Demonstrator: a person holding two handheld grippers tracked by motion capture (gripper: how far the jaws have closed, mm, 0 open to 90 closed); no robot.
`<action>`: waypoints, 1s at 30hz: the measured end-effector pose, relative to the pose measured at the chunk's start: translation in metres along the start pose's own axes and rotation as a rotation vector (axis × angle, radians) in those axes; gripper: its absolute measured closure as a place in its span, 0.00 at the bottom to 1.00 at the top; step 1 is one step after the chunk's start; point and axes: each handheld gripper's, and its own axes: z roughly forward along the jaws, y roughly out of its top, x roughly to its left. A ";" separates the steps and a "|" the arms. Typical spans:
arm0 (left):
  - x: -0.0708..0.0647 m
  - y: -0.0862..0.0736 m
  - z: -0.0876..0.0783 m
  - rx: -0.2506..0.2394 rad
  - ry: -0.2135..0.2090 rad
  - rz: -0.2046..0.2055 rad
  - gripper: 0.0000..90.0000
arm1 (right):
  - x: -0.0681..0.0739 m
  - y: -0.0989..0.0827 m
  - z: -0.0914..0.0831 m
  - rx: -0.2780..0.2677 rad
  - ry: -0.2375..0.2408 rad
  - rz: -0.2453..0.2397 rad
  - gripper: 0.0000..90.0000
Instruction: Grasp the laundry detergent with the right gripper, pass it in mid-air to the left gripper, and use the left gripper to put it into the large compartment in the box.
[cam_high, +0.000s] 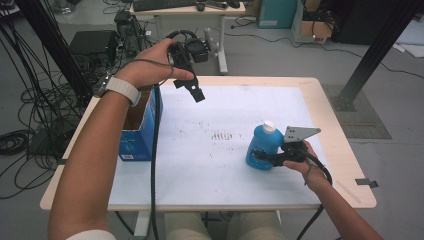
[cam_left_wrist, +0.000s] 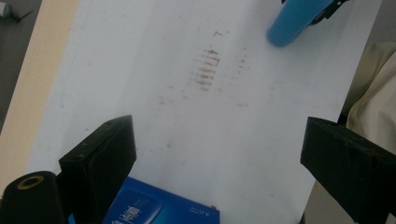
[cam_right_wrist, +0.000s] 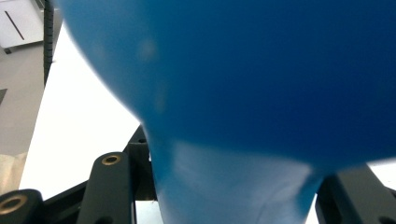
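A blue bottle (cam_high: 264, 145) with a white cap stands upright on the white mat (cam_high: 220, 165), right of the middle. My right gripper (cam_high: 260, 157) is shut on its lower body from the right side. Seen close in the right gripper view, the bottle (cam_right_wrist: 243, 84) sits between the two black jaws. My left gripper (cam_high: 196, 92) is held high over the table's far left, open and empty. The left gripper view looks down on the mat (cam_left_wrist: 187, 93) through the wide gap of the left gripper (cam_left_wrist: 219, 158), with the bottle (cam_left_wrist: 296, 21) at the top.
An open blue cardboard box (cam_high: 142, 127) stands at the table's left edge, and its corner (cam_left_wrist: 159, 207) lies just below my left jaws. Brown smudges (cam_high: 222, 135) mark the mat's middle. Cables (cam_high: 30, 115) and equipment crowd the floor to the left, and a desk (cam_high: 190, 12) stands behind.
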 end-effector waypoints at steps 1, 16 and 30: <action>0.000 0.000 0.000 0.000 0.001 -0.002 0.12 | 0.000 0.000 0.000 0.001 0.001 -0.003 0.48; -0.012 -0.003 -0.009 -0.039 0.017 -0.001 0.11 | 0.001 0.010 -0.005 -0.028 0.000 0.031 0.48; -0.036 0.000 -0.030 -0.040 0.045 0.020 0.11 | -0.002 0.033 -0.016 -0.019 0.049 0.009 0.48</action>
